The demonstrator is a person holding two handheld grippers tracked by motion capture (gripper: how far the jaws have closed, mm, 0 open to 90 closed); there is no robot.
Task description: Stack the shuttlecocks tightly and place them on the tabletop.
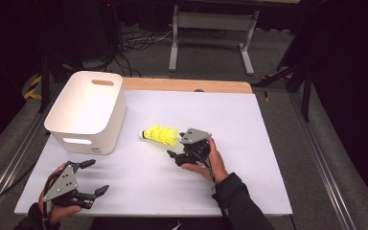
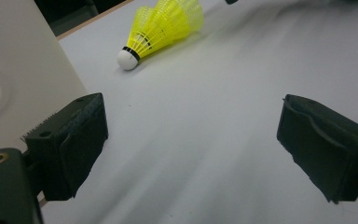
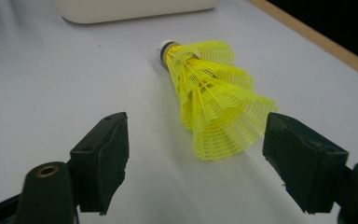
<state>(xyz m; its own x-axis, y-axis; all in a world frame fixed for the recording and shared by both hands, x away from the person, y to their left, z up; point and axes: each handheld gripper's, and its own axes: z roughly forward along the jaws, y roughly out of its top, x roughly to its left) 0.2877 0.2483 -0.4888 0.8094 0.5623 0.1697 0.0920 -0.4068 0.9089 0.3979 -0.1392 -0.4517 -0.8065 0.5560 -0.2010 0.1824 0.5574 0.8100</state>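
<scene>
A yellow shuttlecock [image 1: 160,134] with a white cork tip lies on its side on the white tabletop [image 1: 220,182], cork pointing left toward the bin. My right gripper [image 1: 176,145] sits just right of it, jaws open. In the right gripper view the wide end of the shuttlecock's skirt [image 3: 214,107] reaches in between the right gripper's [image 3: 196,140] two jaws, and neither pad presses on it. My left gripper [image 1: 98,176] rests near the front left corner, open and holding nothing. In the left gripper view the shuttlecock [image 2: 163,28] lies far ahead of the left gripper [image 2: 191,135].
A white plastic bin [image 1: 86,103] with cut-out handles stands at the table's left rear, its wall close beside my left gripper's view [image 2: 18,70]. A wooden strip [image 1: 187,85] runs along the table's far edge. Dark floor, cables and a grey stand lie beyond.
</scene>
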